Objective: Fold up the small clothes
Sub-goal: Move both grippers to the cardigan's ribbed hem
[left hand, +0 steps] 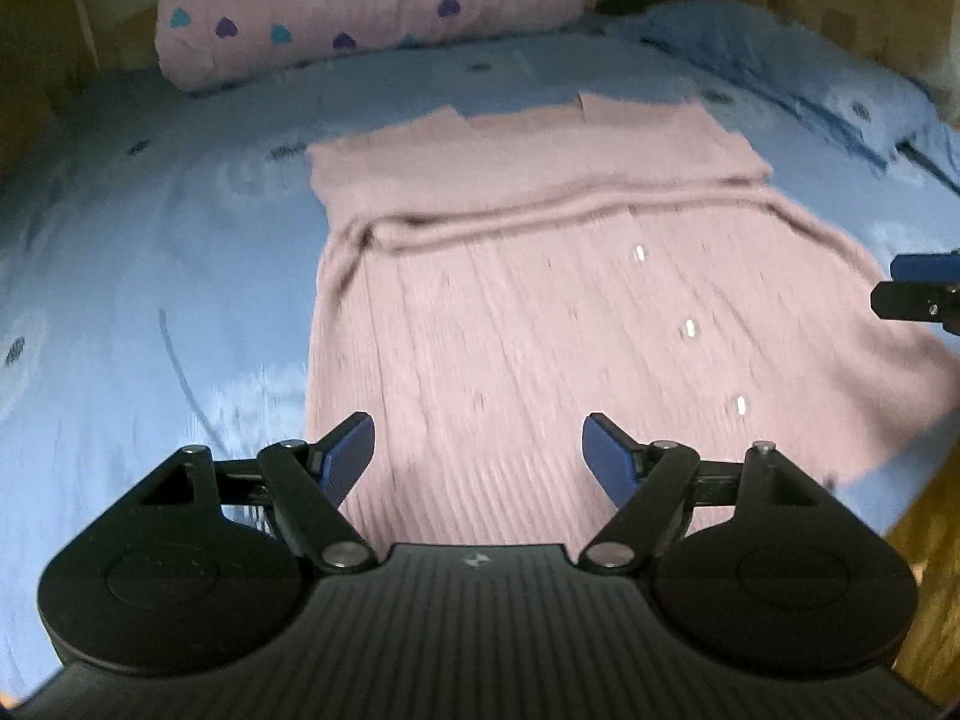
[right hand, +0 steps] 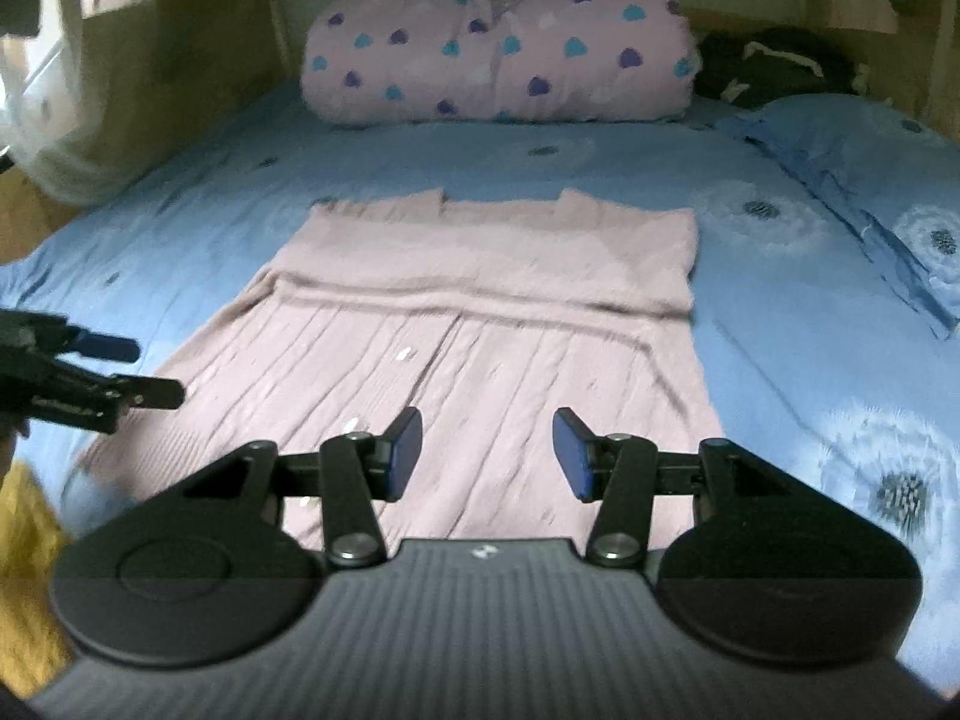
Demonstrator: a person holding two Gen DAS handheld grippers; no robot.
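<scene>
Pink ribbed knit cardigan (left hand: 540, 300) with small pale buttons lies flat on the blue flower-print bedsheet (left hand: 150, 240) just ahead of both your tongs, sleeves folded across its far part, and your left gripper (left hand: 479, 459) and right gripper (right hand: 486, 456) hang released, grasping nothing

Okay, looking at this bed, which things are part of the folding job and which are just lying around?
Part of the job:
- pink knitted garment, spread flat, partly folded
- left tool, open, nothing between its jaws
- right tool, open, nothing between its jaws

Just lying about:
- rolled heart-print quilt
- blue pillow
- dark clothing heap
- blue bedsheet
</scene>
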